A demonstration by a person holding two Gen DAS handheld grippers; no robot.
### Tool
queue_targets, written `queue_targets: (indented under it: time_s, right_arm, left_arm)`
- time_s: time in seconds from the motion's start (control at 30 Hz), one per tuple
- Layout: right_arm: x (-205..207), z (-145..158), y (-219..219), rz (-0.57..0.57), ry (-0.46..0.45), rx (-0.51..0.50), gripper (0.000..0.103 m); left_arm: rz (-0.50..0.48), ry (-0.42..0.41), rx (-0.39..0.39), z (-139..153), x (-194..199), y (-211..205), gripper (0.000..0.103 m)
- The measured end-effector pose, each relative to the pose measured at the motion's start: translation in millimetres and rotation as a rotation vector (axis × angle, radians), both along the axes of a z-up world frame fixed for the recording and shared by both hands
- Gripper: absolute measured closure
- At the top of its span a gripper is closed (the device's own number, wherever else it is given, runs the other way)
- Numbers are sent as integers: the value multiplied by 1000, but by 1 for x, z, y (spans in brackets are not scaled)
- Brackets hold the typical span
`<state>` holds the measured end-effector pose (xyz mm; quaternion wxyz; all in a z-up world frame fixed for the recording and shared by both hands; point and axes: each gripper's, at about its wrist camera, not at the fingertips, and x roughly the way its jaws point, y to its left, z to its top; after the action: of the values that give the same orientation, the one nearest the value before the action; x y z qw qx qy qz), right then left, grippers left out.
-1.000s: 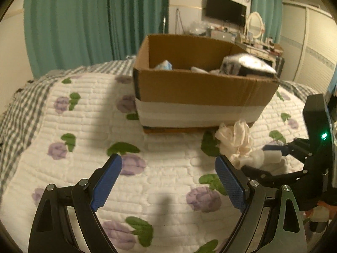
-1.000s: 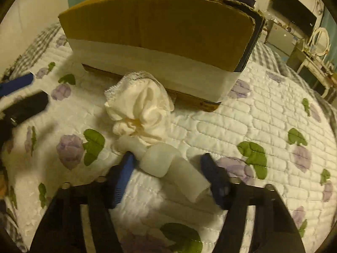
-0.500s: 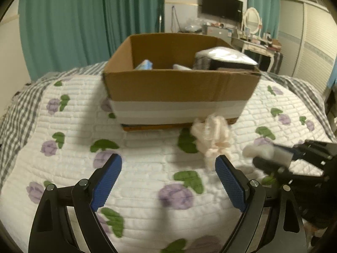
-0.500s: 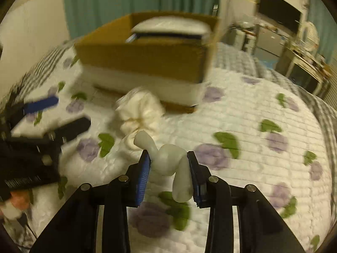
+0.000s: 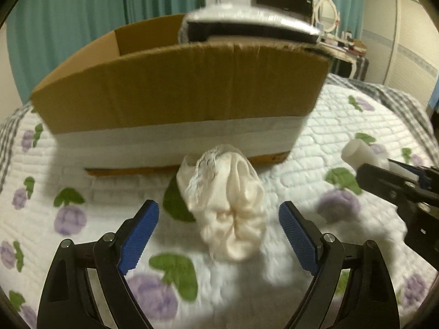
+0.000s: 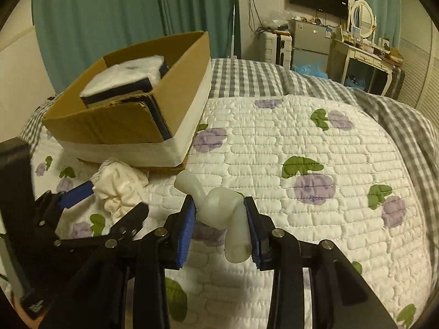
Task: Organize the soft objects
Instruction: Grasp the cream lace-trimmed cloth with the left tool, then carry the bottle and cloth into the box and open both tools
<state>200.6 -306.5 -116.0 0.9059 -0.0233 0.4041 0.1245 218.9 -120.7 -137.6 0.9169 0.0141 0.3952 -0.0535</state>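
floral quilt (image 6: 274, 142): one box (image 5: 175, 93), one cream cloth (image 5: 230, 205) between wide-open left gripper (image 5: 219, 235); right gripper (image 6: 219, 224) clamps one white knot (image 6: 222, 205).

The cardboard box (image 5: 181, 104) stands close behind the crumpled cream cloth (image 5: 227, 205), blocking the far side; the wrapped bundle (image 6: 123, 79) fills its right end, while open quilt (image 6: 315, 148) stretches off to the right

Black linkage arms, silver screws, ridged blue fingers (image 5: 140, 235)
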Motion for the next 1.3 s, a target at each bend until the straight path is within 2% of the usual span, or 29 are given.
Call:
queue_targets:
  time_s: [0.03,0.1,0.17,0.2,0.37,0.5,0.8,0.93,1.07,1.3]
  right_arm:
    - [2,-4,2,1,3,0,68]
    - [5,-10,4,3,16,3,68]
    - [7,-15,5,0,24,-4,68]
    - [7,-16,6,2,26,-3,68]
    - [8,-18,7,12,28,-3,68]
    - [3,-12,8,17,7,0,68]
    - [-14,2,-1,7,-33,34,68]
    - [-31,16,-5,-13,-64,40,68]
    - [-65,32,-6,-41,-100,44,68]
    - [-109,78,20,7,-187,14,68]
  left_arm:
    - [3,-9,14,-4,5,-2,15]
    - [18,-10,23,-10,12,-2,36]
    - [38,10,5,-18,17,1,37]
    - [42,24,-2,-21,19,3,46]
    - [27,1,-37,-19,14,8,69]
    - [9,-5,-34,-15,7,9,79]
    - [-30,-26,-52,9,-24,19,79]
    - [-46,-57,-48,33,-41,24,79]
    - [-58,-108,-44,62,-65,37,79]
    - [-66,-195,-33,110,-96,53,79]
